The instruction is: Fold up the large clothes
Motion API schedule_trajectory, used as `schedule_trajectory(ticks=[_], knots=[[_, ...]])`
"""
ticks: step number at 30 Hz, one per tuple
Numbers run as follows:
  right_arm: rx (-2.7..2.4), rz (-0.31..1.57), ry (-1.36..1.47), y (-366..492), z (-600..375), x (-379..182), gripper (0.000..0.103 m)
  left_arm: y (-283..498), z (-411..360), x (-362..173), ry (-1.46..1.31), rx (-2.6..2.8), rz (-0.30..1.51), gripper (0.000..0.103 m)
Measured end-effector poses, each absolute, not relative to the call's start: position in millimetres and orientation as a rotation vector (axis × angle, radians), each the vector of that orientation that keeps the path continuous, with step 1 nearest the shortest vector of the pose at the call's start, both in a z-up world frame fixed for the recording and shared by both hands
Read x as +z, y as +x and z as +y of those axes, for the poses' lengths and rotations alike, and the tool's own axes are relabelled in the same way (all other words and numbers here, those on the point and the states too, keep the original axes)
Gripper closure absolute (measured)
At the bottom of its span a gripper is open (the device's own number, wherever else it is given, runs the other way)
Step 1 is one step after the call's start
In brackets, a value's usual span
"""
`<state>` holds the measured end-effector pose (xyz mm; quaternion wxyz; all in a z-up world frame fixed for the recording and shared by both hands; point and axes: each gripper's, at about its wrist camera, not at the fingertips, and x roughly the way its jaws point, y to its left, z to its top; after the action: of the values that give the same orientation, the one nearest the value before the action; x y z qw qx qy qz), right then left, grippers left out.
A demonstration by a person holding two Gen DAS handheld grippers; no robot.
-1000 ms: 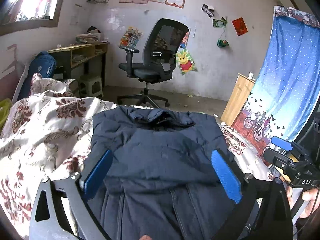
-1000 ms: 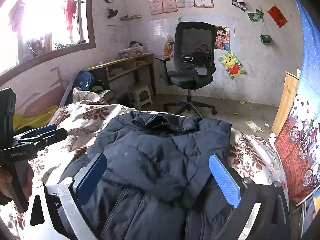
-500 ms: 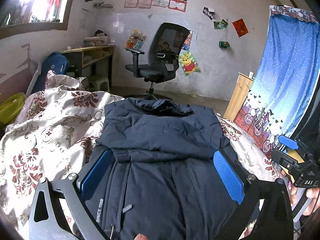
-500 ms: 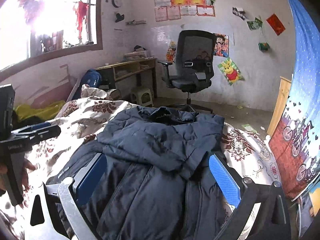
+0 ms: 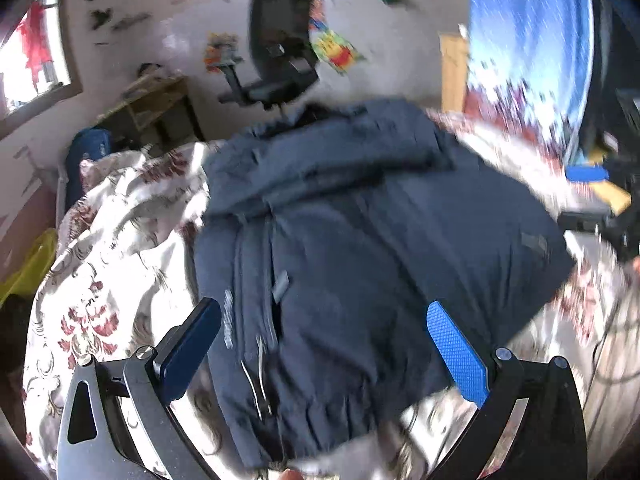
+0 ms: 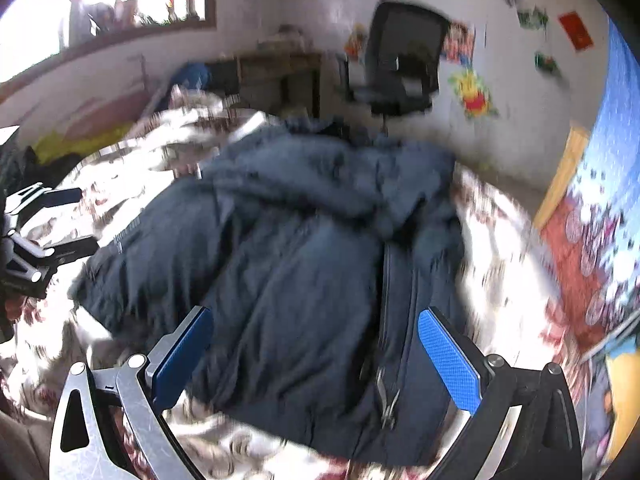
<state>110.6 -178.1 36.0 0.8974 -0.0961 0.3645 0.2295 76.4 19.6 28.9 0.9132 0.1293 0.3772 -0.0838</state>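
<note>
A dark navy padded jacket lies flat on a floral bedspread, its top part folded down over the body, zipper and hem toward me. It also shows in the right wrist view. My left gripper is open and empty, above the jacket's lower hem. My right gripper is open and empty, above the hem near the zipper. Each gripper shows at the edge of the other's view: the right, the left. Both views are blurred by motion.
A black office chair stands beyond the bed's far end by the poster-covered wall. A wooden desk and a blue bag are at far left. A blue patterned curtain hangs on the right.
Both grippers have pulled back toward me and tipped downward, so the jacket's lower hem and the bedspread below it have come into view. Both stay open and empty.
</note>
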Motion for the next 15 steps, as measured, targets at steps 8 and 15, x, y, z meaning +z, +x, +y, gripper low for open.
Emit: schedule_trajectory(ticks=[8,15], knots=[[0.477,0.964,-0.205,111.0,-180.4,-21.5,0.000,61.0,20.7,-17.5,0.383,-0.252,0.889,0.001],[0.491,1.070,-0.243,117.6,-175.0,-40.4,0.000,56.5,14.9,-58.0,0.552,-0.244,0.999,0.001]])
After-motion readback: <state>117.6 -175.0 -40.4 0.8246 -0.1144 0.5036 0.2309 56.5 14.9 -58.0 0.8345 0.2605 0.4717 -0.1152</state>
